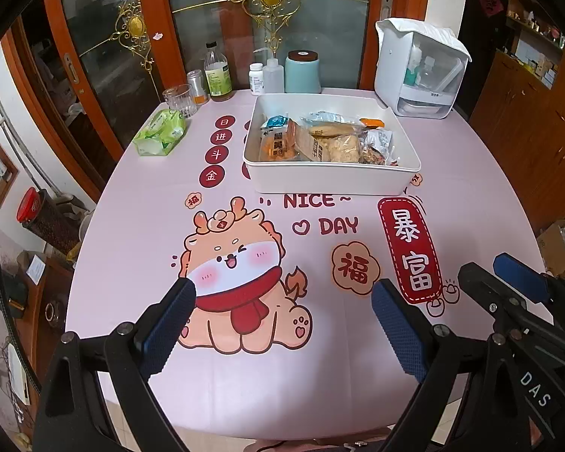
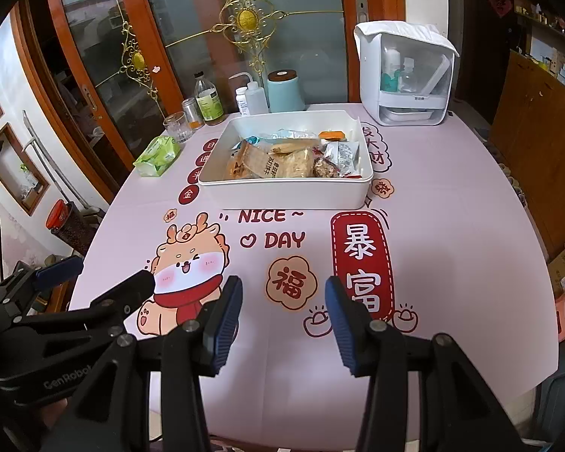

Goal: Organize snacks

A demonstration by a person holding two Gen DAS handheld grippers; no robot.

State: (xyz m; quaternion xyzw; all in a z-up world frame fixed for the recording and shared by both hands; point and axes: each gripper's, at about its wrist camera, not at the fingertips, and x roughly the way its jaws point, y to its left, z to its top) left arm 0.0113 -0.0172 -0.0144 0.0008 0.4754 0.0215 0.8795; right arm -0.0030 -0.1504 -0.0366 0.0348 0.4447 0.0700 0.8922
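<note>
A white rectangular bin [image 1: 331, 180] stands on the pink printed tablecloth at the far middle; it also shows in the right wrist view [image 2: 282, 196]. Several wrapped snacks [image 1: 320, 143] lie inside it, seen too in the right wrist view [image 2: 282, 158]. My left gripper [image 1: 282, 324] is open and empty, low over the near part of the table. My right gripper [image 2: 284, 320] is open and empty beside it; its fingers [image 1: 519, 275] show at the right of the left wrist view. The left gripper's fingers [image 2: 56, 267] show at the left of the right wrist view.
A green tissue pack [image 1: 162, 132], a glass [image 1: 179, 100], bottles [image 1: 217, 73], a teal canister [image 1: 302, 71] and a white appliance [image 1: 418, 67] stand along the table's far edge by a glass door. Cabinets stand to the right.
</note>
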